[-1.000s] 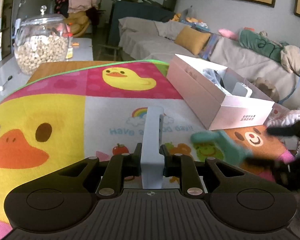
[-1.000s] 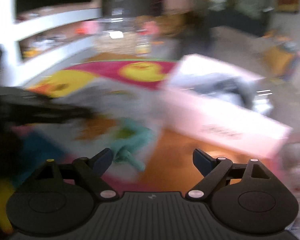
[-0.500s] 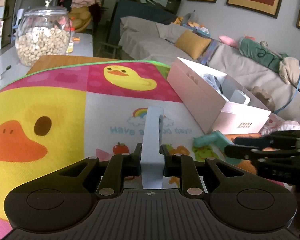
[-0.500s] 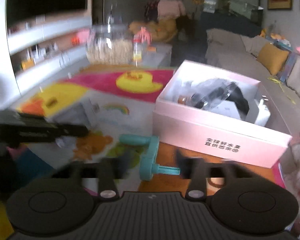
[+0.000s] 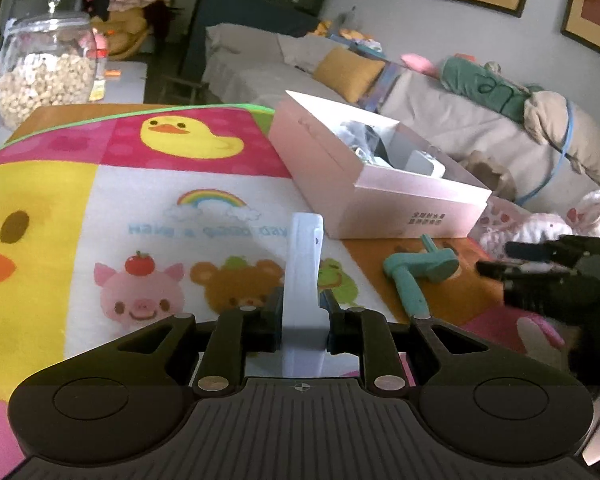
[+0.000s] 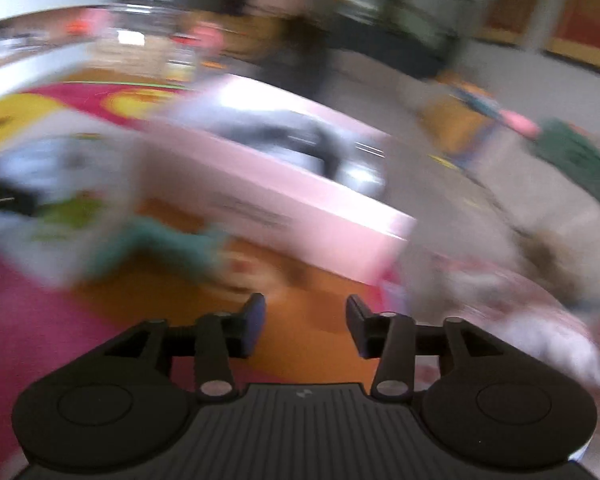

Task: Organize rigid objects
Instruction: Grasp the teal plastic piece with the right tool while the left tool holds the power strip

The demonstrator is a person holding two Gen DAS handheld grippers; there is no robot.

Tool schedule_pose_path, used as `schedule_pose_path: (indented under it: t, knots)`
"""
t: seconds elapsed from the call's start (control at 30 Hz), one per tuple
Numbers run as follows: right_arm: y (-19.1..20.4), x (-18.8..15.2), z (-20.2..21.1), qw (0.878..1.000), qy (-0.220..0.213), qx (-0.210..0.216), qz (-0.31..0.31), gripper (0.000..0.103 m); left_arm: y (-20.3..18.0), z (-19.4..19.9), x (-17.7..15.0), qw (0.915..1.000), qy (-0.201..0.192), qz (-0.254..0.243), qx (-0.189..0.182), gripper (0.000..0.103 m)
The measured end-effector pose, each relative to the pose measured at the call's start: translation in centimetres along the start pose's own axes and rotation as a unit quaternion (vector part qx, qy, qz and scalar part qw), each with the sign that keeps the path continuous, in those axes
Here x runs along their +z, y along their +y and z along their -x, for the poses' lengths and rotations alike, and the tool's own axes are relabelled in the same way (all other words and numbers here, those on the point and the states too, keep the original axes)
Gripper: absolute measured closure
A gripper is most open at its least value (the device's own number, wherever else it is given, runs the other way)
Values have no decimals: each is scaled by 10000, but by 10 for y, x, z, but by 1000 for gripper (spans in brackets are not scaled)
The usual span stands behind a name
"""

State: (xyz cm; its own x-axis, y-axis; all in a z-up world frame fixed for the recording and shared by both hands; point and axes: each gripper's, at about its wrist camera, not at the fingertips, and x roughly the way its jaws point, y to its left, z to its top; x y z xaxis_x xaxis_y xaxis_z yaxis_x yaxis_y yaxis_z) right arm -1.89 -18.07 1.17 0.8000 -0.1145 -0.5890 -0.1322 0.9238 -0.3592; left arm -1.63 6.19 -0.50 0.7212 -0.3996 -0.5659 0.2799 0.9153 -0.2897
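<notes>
The left gripper [image 5: 302, 320] stays clamped on a pale blue flat piece [image 5: 304, 264] at lower centre of its view, above the cartoon mat [image 5: 140, 200] on the desk. The right gripper [image 6: 306, 324] has just been opening after a full closure; its jaws stand apart with nothing between them, so the grasp probably missed. The teal handled object [image 5: 418, 272] lies on the mat at centre right, just in front of the open pink box [image 5: 380, 204], still to be picked up and boxed
</notes>
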Motion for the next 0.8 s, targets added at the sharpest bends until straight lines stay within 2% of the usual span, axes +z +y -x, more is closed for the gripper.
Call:
schedule_pose_path:
  t: [0.03, 0.07, 0.13, 0.23, 0.3, 0.43, 0.57, 0.63, 0.7, 0.8]
  knots:
    - [-9, 1, -4, 9996, 81, -140, -249, 53, -1, 0, 0, 10000, 3, -37, 10, 81]
    - [-17, 0, -3, 9988, 99, -48, -475, 48, -1, 0, -1, 10000, 8, -51, 6, 81]
    - [-33, 0, 5, 9920, 46, 636, -1091, 29, 2, 1, -1, 10000, 12, 39, -54, 81]
    - [-32, 4, 13, 9755, -7, 1539, -1573, 26, 8, 0, -1, 9995, -3, 255, -178, 81]
    - [-19, 10, 17, 9715, 34, 1757, -1592, 26, 12, 1, -1, 9989, -24, 391, -239, 81]
    - [12, 25, 17, 9768, -82, 1535, -1494, 25, 15, 1, -1, 9984, -38, 490, -282, 81]
    - [48, 33, 9, 9871, -160, 1318, -892, 25, 14, 1, -1, 9984, -43, 489, -276, 81]
    - [60, 29, 7, 9933, -157, 1018, -519, 25, 14, 1, -1, 9985, -48, 486, -265, 81]
    - [62, 23, 3, 9960, -62, 849, -286, 25, 13, 1, -1, 9986, -53, 468, -248, 81]
    - [45, 14, 5, 9930, -9, 1017, -604, 24, 10, 1, -2, 9991, -67, 379, -187, 81]
